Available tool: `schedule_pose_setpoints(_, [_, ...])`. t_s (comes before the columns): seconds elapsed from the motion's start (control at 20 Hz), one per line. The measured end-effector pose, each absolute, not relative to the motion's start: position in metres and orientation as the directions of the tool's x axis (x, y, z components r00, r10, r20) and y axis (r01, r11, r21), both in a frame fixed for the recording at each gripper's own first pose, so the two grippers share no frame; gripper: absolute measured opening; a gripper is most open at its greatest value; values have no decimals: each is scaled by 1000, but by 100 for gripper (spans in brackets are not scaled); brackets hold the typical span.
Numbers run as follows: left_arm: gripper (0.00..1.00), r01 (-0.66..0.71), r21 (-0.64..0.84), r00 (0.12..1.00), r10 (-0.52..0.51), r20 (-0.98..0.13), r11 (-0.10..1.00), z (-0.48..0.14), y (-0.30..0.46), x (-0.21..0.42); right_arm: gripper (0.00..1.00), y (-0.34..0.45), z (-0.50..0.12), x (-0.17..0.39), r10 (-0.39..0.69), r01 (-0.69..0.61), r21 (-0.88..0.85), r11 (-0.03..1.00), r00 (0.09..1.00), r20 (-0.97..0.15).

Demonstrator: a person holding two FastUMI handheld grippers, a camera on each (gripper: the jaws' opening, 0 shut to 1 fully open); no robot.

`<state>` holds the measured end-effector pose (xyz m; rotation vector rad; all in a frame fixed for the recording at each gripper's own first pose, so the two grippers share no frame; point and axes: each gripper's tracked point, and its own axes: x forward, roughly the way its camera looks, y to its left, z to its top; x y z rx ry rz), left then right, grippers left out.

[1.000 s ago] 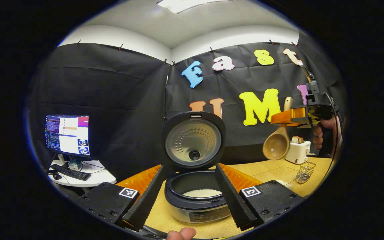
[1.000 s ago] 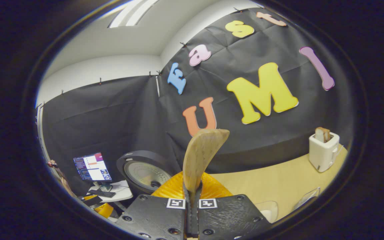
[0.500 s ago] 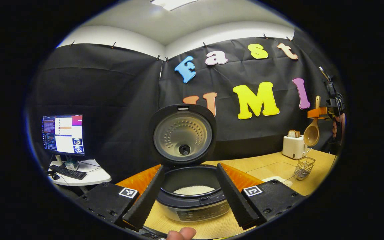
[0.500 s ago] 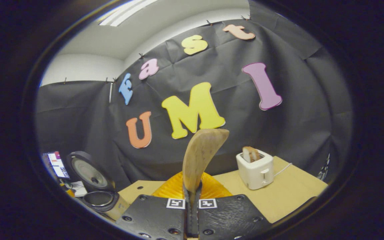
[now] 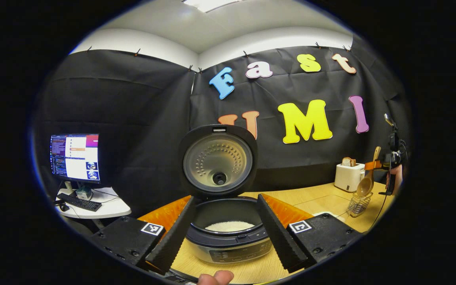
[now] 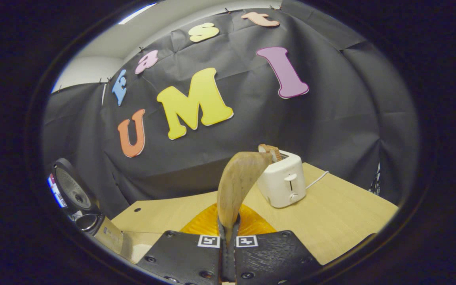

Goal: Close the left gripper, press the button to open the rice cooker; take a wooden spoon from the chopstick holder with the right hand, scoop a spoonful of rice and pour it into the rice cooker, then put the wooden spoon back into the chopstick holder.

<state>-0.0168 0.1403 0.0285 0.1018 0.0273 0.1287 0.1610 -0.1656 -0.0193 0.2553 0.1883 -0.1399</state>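
Right gripper (image 5: 375, 164) is clamped on the spoon (image 5: 367, 183), hanging bowl-down right above the holder (image 5: 358, 203) at 6 o'clock; left gripper (image 5: 224, 229) sits wide open.

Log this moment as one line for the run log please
stage: returning wooden spoon | right hand-held gripper: shut on handle, spoon bowl just above chopstick holder | rice cooker: lid open, rice inside | left hand-held gripper: open

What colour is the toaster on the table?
White toaster, clearest in the right gripper view.
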Motion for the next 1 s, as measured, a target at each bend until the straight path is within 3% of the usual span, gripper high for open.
schedule_pose_setpoints(0.6, [99,-107,68,994,108,-12,992,33,140,-19,3,-163,-75,156,-148,203,214,956,958,-244])
schedule_pose_setpoints(0.75, [99,-110,61,994,111,-7,992,35,141,-20,8,-168,-75,154,-158,210,218,953,959,-234])
schedule_pose_setpoints(0.9, [99,-114,58,993,115,-5,992,35,141,-20,20,-179,-74,149,-168,217,208,954,959,-229])
schedule_pose_setpoints(0.95, [99,-114,57,993,114,-6,992,35,141,-20,17,-181,-74,146,-168,217,209,953,959,-229])
schedule_pose_setpoints(1.0, [99,-114,56,993,114,-6,992,34,140,-19,27,-185,-75,145,-167,217,213,953,959,-230])
